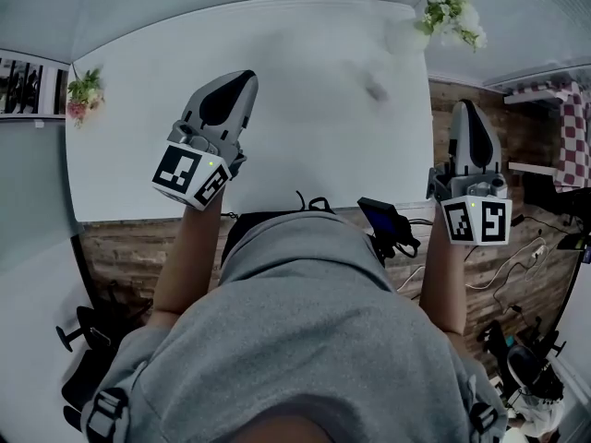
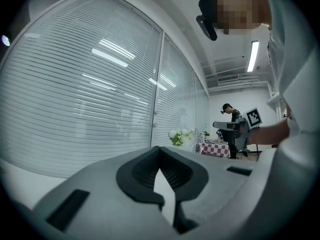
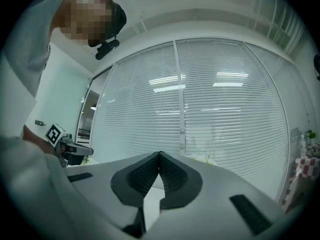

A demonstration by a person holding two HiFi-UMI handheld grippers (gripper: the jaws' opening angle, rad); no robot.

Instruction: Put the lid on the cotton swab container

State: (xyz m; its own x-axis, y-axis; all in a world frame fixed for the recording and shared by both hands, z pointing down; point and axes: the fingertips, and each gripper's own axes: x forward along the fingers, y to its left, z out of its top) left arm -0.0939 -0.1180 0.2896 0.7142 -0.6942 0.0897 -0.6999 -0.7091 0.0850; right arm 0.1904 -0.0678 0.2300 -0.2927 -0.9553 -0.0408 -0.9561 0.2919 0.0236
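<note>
- White table (image 1: 305, 155) fills the middle of the head view, with a wall of closed blinds (image 3: 215, 119) beyond it and a spray of artificial flowers (image 1: 450, 12) at its far right corner.
- Left gripper (image 1: 238, 83) is held over the table's near left part and points level towards the blinds. Its ribbed pads (image 2: 145, 171) meet at the tips with nothing between them.
- Right gripper (image 1: 466, 113) hangs past the table's right edge and points level too. Its jaws are together and empty in its own view.
- No view clearly shows a cotton swab container or a lid. Both gripper views look over the tabletop at the blinds.
- One faint grey smudge (image 1: 374, 86) lies on the table beyond the fingertips, between the two grippers and somewhat nearer the right one. It is too blurred to name, and no long axis can be read from it.
- If that smudge is the task's thing, it lies ahead of and below both sets of fingers. Whether a lid is on it cannot be judged.
</note>
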